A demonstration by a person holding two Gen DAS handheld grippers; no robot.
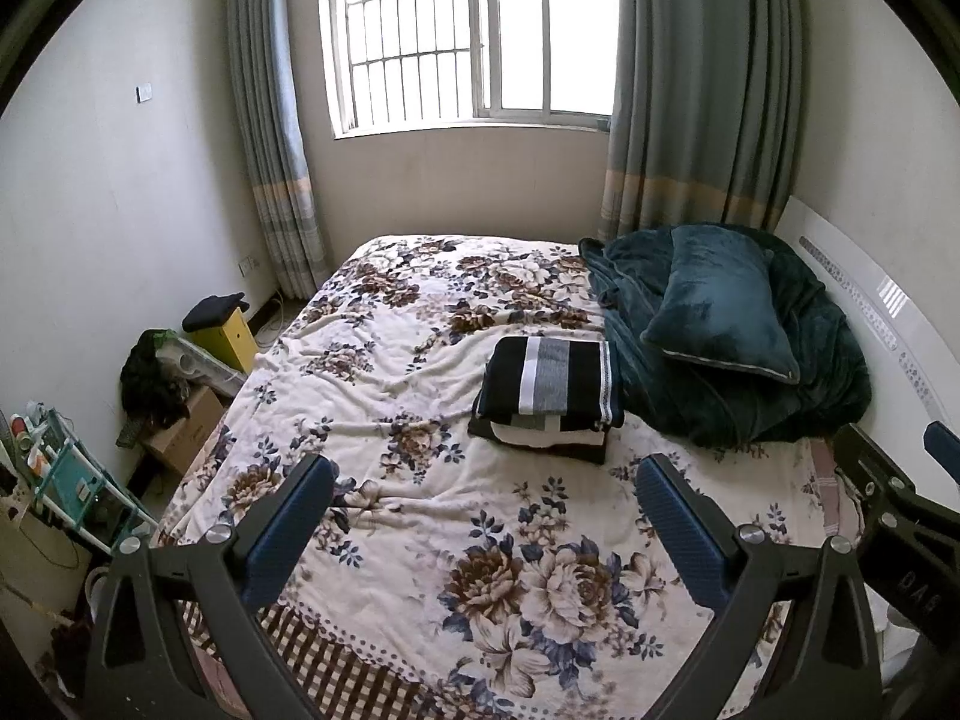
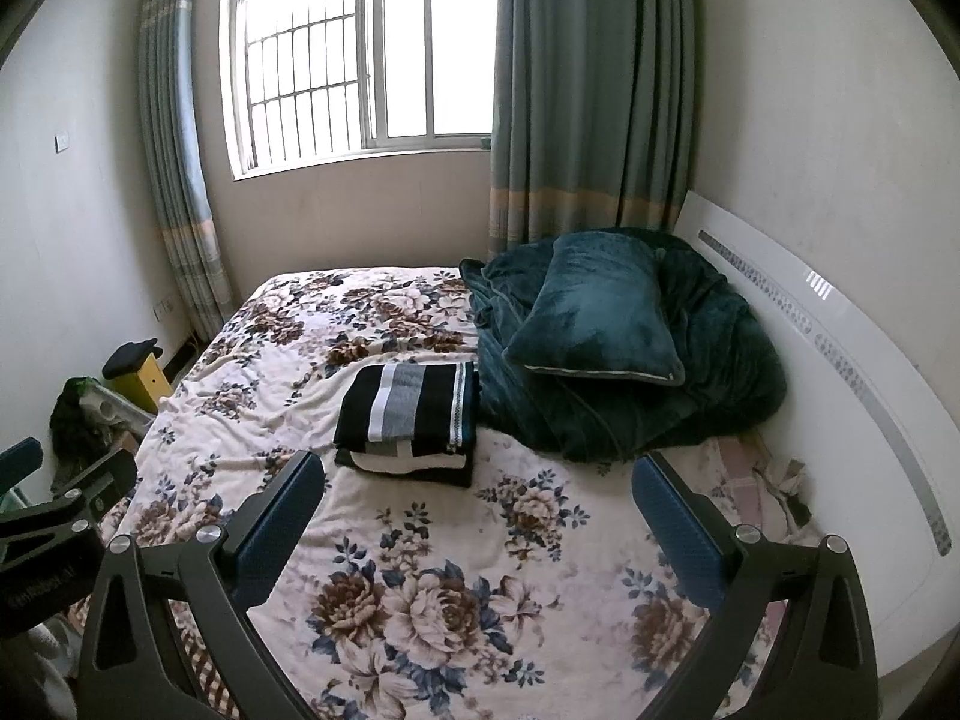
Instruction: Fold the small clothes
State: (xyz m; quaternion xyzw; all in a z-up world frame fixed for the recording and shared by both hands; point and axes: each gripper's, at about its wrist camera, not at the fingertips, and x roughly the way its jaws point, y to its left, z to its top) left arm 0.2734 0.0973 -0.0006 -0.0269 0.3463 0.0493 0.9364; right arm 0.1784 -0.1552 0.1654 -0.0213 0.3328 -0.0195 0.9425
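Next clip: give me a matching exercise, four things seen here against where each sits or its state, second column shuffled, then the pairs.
Things:
1. folded striped clothes
2. teal pillow
3. yellow box
4. left hand-held gripper

Place or state:
A. on the floor beside the bed
B. open, holding nothing
C. stacked on the floral blanket
D. propped on the dark green blanket

Pairs: 1-C, 2-D, 3-A, 4-B

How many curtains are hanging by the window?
2. One curtain hangs left of the window; the other curtain hangs on its right, behind the green bedding.
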